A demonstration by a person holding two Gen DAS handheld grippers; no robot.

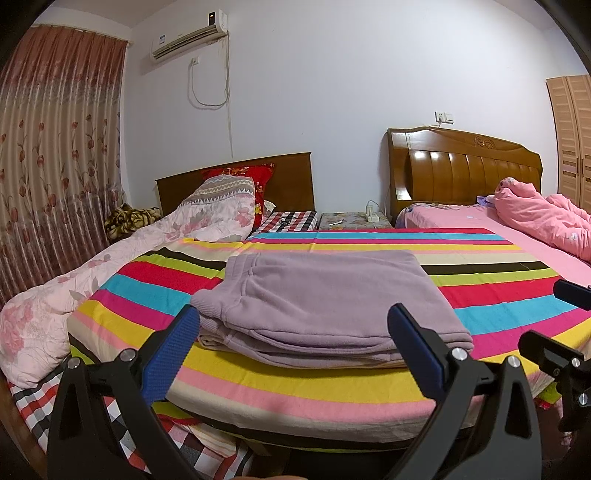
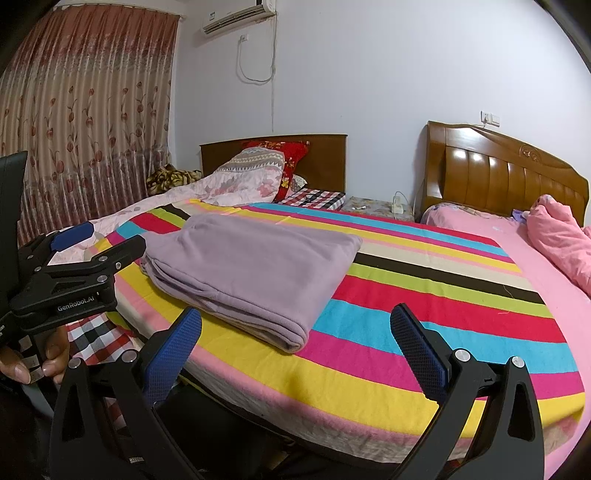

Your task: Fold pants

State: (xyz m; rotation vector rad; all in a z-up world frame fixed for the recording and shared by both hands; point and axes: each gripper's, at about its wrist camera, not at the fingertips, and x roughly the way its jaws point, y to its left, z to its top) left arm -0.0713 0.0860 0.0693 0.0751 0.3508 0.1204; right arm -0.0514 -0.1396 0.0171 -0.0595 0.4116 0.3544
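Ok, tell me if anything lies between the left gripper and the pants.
Nothing visible does. The open left gripper faces the folded purple pants directly, with only bare striped blanket between them.

There is one pair of lilac pants [image 1: 325,299], folded into a stack on one striped blanket [image 1: 369,376]. Two grippers are in view, the left gripper [image 1: 295,325] and the right gripper [image 2: 295,328], each with two blue-padded fingers spread apart. Two wooden headboards stand at the wall, a plain dark one [image 1: 295,173] and a carved one [image 1: 465,162]. One curtain [image 1: 55,147], one air conditioner [image 1: 188,35], one red pillow [image 1: 255,177] and one pink quilt [image 1: 543,218] show.
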